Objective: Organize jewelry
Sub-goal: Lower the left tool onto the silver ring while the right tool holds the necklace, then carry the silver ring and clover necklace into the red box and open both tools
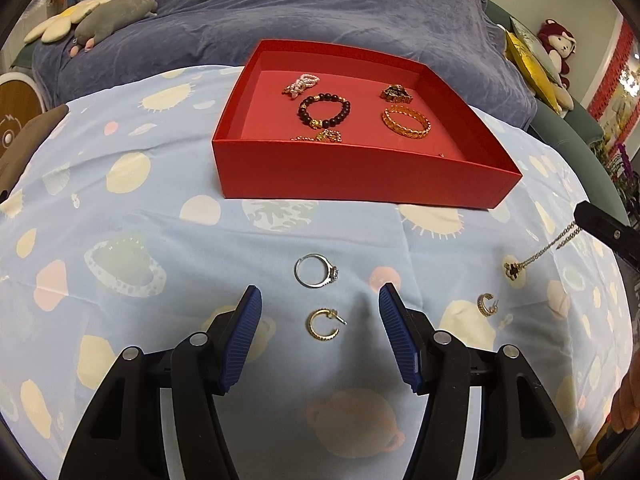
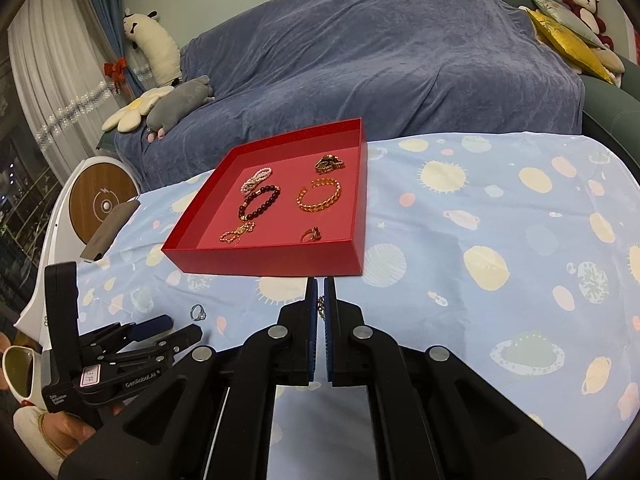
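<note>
Sorting loose jewelry into the red box (image 1: 360, 176); step in hand: carrying the necklace while lining up the next pickup.

- Red box: on the tabletop (image 1: 120, 208), at 12 o'clock from the left gripper (image 1: 320, 300). Already holds a dark bead bracelet (image 1: 324, 111), a gold chain bangle (image 1: 406, 122), a pearl piece and other small gold items.
- Left gripper: fingers partly open, holding nothing, hovering astride a gold hoop earring (image 1: 323, 325).
- Silver ring (image 1: 316, 271): just past that earring, toward 12 o'clock.
- Second gold earring (image 1: 487, 304): at 3 o'clock, well apart.
- Right gripper (image 2: 321, 286): fingers pressed together on the gold necklace (image 1: 536, 256), its pendant dangling low over the cloth.

Next move, as judged: swing the necklace over the box wall and release; left fingers must descend and pinch the thin hoop squarely.
</note>
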The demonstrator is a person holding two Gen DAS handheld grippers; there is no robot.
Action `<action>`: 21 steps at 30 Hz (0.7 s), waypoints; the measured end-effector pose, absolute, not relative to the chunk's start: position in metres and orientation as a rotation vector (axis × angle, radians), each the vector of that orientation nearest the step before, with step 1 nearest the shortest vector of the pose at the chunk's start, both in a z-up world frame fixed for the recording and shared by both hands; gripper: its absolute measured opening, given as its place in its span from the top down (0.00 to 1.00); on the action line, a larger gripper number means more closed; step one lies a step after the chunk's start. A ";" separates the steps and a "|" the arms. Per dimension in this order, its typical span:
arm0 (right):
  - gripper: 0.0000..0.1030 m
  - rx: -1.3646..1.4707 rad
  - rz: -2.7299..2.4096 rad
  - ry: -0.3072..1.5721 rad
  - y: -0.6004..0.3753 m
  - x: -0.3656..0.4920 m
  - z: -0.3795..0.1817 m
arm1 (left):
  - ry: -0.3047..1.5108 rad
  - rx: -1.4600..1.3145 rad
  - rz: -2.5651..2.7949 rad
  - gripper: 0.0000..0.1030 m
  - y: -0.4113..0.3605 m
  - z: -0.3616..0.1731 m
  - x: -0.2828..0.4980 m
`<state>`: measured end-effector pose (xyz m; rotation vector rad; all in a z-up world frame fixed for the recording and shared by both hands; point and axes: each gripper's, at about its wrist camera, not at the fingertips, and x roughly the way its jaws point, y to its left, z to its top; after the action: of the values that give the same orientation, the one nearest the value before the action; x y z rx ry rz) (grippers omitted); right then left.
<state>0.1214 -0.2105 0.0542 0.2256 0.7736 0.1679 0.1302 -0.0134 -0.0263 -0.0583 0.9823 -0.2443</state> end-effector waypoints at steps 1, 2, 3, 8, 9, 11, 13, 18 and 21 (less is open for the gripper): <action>0.98 0.222 0.173 0.776 -0.208 0.122 0.053 | 0.979 -0.050 -0.239 0.44 -0.015 -0.027 0.133; 0.98 0.219 0.177 0.779 -0.205 0.122 0.052 | 0.978 -0.041 -0.234 0.47 -0.017 -0.028 0.134; 0.98 0.218 0.180 0.781 -0.204 0.122 0.052 | 0.982 -0.038 -0.236 0.51 -0.018 -0.030 0.136; 0.98 0.218 0.185 0.788 -0.202 0.122 0.050 | 0.965 0.007 -0.232 0.64 -0.025 -0.032 0.139; 0.98 0.220 0.185 0.789 -0.203 0.123 0.049 | 0.962 0.013 -0.233 0.68 -0.026 -0.032 0.140; 0.98 0.222 0.185 0.790 -0.203 0.122 0.049 | 0.955 0.028 -0.229 0.75 -0.027 -0.033 0.141; 0.98 0.222 0.185 0.789 -0.203 0.122 0.049 | 0.949 0.042 -0.225 0.80 -0.029 -0.033 0.141; 0.98 0.226 0.183 0.788 -0.204 0.123 0.050 | 0.946 0.052 -0.220 0.80 -0.030 -0.033 0.141; 0.98 0.231 0.182 0.776 -0.204 0.123 0.055 | 0.956 0.033 -0.234 0.80 -0.030 -0.031 0.140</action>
<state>0.1233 -0.2044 0.0553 0.2314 0.7759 0.1824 0.1402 -0.0305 -0.0307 0.0330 0.9558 -0.2340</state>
